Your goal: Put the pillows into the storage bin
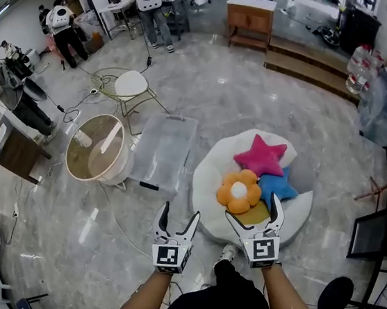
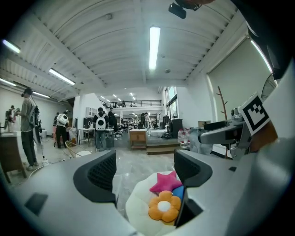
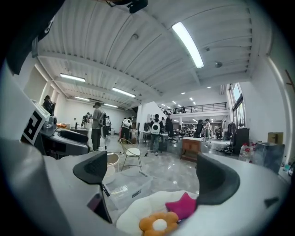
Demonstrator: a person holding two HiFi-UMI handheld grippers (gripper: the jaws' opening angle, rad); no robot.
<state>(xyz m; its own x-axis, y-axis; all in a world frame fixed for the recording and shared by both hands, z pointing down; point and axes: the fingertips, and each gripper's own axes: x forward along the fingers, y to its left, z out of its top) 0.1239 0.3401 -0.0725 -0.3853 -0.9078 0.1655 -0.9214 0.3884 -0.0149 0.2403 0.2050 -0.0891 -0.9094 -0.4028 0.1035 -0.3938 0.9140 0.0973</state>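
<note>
Several pillows lie piled on a white round cushion (image 1: 213, 168): a pink star (image 1: 260, 156), an orange flower (image 1: 239, 191), a blue star (image 1: 278, 186) and a yellow one (image 1: 257, 213) half hidden underneath. The clear storage bin (image 1: 163, 152) stands on the floor just left of the cushion, with nothing in it. My left gripper (image 1: 180, 213) hovers open over bare floor in front of the bin. My right gripper (image 1: 252, 208) is open above the cushion's near edge, close to the flower. The flower (image 2: 164, 208) and star (image 3: 184, 206) lie ahead of both open grippers (image 2: 146, 170) (image 3: 159, 177).
A round beige tub (image 1: 98, 149) stands left of the bin, with a white wire chair (image 1: 130, 85) behind it. People stand at the far left and back. A wooden cabinet (image 1: 250, 21) and steps are farther back. Water bottles (image 1: 358, 69) and a black table (image 1: 379, 236) are at the right.
</note>
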